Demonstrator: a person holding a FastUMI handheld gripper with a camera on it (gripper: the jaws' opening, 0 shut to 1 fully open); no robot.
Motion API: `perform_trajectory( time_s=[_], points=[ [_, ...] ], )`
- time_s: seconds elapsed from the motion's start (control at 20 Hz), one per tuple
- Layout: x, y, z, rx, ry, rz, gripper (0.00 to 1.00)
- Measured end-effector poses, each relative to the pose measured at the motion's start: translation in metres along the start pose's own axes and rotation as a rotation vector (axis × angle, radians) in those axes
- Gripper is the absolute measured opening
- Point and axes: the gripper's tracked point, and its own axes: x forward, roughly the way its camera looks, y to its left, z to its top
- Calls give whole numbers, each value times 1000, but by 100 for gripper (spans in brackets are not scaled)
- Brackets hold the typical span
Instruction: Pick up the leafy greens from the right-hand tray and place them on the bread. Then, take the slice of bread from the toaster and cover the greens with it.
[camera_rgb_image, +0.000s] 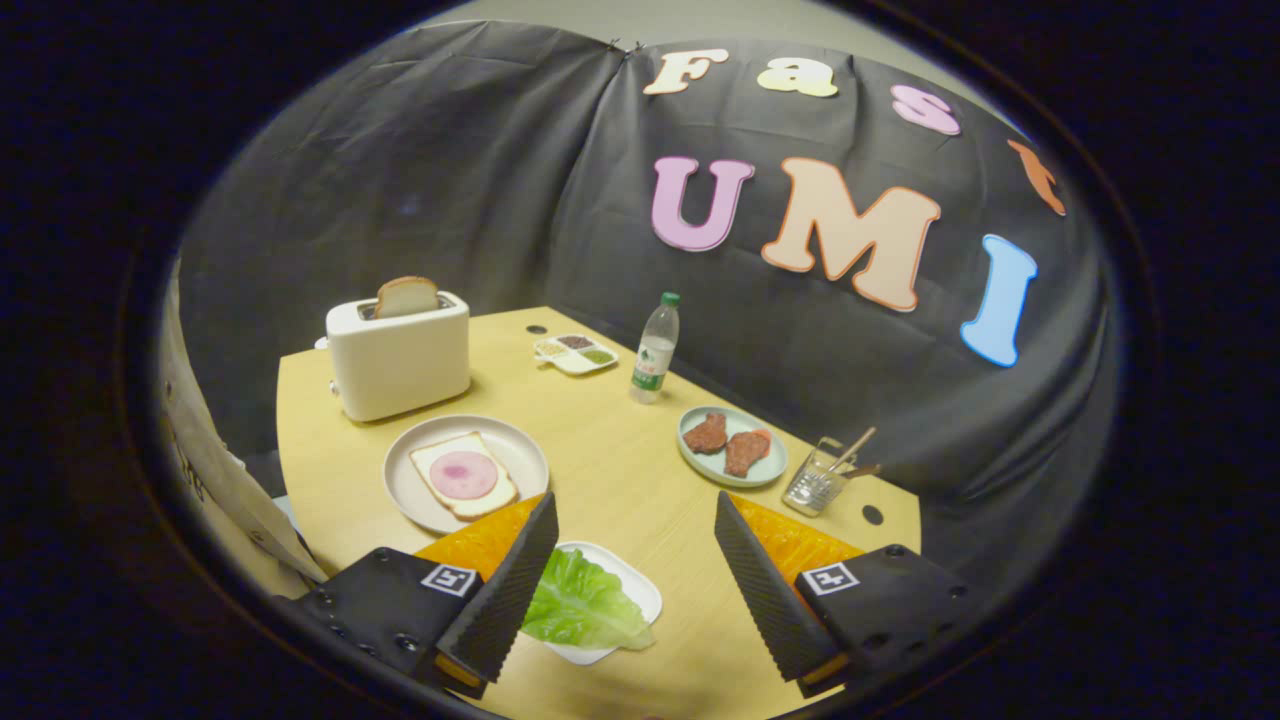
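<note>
Here the wooden table (620, 470) carries a toaster (398, 358) holding an upright bread slice (406, 296). Before it, a plate (520, 452) bears bread (462, 476) topped with ham. The leafy greens (582, 604) lie in a white tray (640, 590), beside one finger of the wide-spread, empty gripper (636, 560).

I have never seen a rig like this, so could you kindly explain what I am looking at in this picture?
A person holds a two-finger gripper; the camera rides on it and looks forward along its fingers. They stand open and hold nothing. On the table, the greens lie on a white tray between the fingers, close to one of them. Beyond them is a plate with bread and ham, and a toaster with a slice sticking up. There are also a bottle, a meat plate and a small condiment dish.
</note>
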Motion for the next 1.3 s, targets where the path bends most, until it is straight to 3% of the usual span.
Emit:
perform_trajectory(
  time_s=[0.25, 0.65, 1.3],
  points=[
    [24, 18, -55, -51, 140, 124, 100],
    [53, 33, -121, -62, 312, 254, 100],
    [72, 45, -166, 13, 430, 318, 100]
  ],
)
